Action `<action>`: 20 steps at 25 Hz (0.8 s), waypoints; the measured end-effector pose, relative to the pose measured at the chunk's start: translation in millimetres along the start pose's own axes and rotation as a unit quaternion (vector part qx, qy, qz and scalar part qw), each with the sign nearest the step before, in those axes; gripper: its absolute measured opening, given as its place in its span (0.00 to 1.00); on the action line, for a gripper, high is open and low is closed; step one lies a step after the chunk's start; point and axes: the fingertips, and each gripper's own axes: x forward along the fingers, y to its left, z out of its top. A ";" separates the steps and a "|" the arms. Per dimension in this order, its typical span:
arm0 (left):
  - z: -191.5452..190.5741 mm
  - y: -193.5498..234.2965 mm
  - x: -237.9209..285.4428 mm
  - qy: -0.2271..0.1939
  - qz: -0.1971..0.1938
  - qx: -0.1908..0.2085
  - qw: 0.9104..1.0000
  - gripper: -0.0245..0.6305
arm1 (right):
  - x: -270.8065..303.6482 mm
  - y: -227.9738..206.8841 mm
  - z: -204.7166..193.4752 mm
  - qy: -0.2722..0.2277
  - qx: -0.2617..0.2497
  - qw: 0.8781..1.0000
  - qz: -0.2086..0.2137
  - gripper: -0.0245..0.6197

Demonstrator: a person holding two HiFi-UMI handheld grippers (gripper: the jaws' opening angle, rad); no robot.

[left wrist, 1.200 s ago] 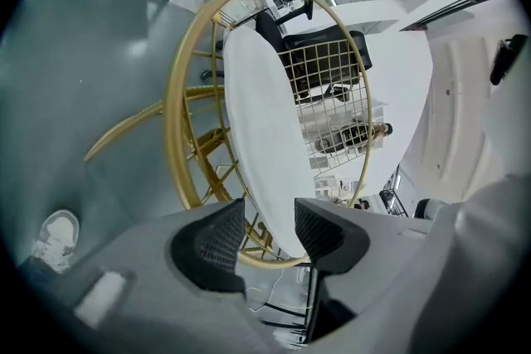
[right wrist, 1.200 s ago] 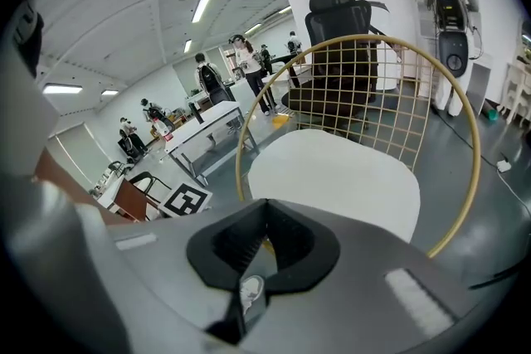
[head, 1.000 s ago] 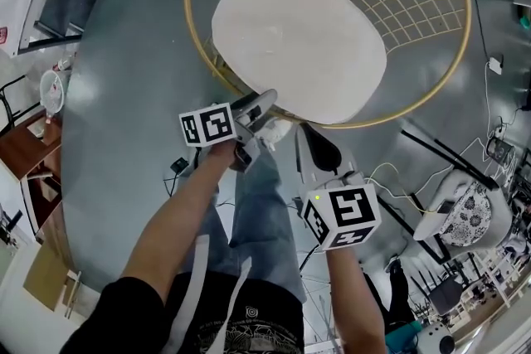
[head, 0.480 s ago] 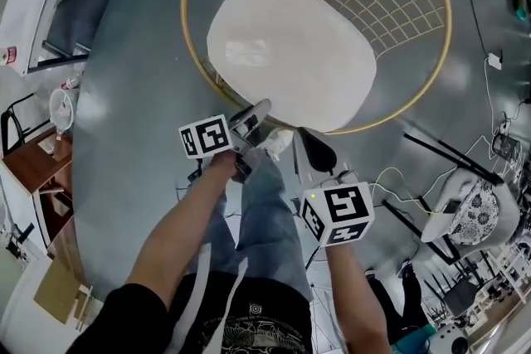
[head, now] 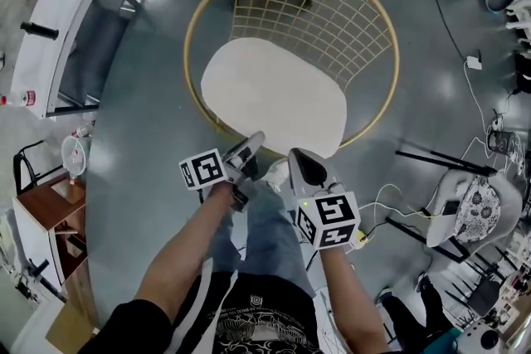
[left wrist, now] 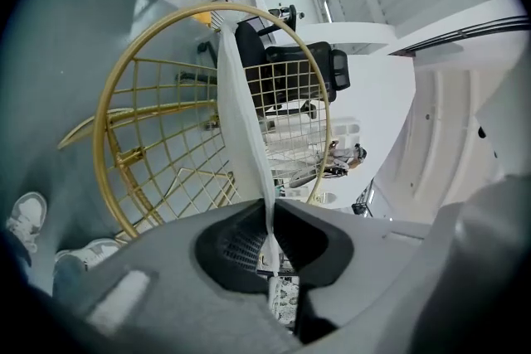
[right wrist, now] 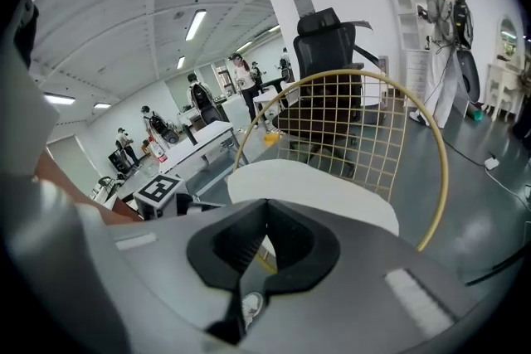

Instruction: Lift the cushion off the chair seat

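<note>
Cushion [head: 274, 99]: white oval pad on the chair seat, with its near edge at the seat's front rim, towards the person.
Chair [head: 332, 21]: round gold wire-grid shell standing on the grey floor [head: 133, 178].
Left tool [head: 253, 143]: at the left part of the cushion's near edge. The jaws are closing, and the thin edge of the cushion [left wrist: 241, 112] is pinched between the pads [left wrist: 270, 207]. In the left gripper view the cushion shows edge-on, running from the jaws across the wire grid.
Right tool [head: 300, 155]: just beside the left tool, at the same near edge. The jaws are clenched and the tips meet [right wrist: 265, 207]. The cushion [right wrist: 315, 186] lies directly beyond them; whether any of it is caught cannot be told.
Office chair [right wrist: 328, 46]: black, standing behind the wire backrest.
</note>
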 end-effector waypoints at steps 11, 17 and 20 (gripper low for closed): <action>17.1 -81.8 -7.7 0.005 -0.043 0.024 0.999 0.07 | -37.2 0.5 43.5 -0.048 0.000 0.998 -0.030 0.04; 23.6 -114.3 -26.9 0.008 -0.041 0.062 0.997 0.07 | -55.2 10.4 63.3 -0.077 0.013 0.996 -0.032 0.04; 28.6 -140.4 -32.0 0.007 -0.054 0.081 0.995 0.07 | -64.7 17.2 83.0 -0.102 0.016 0.994 -0.026 0.04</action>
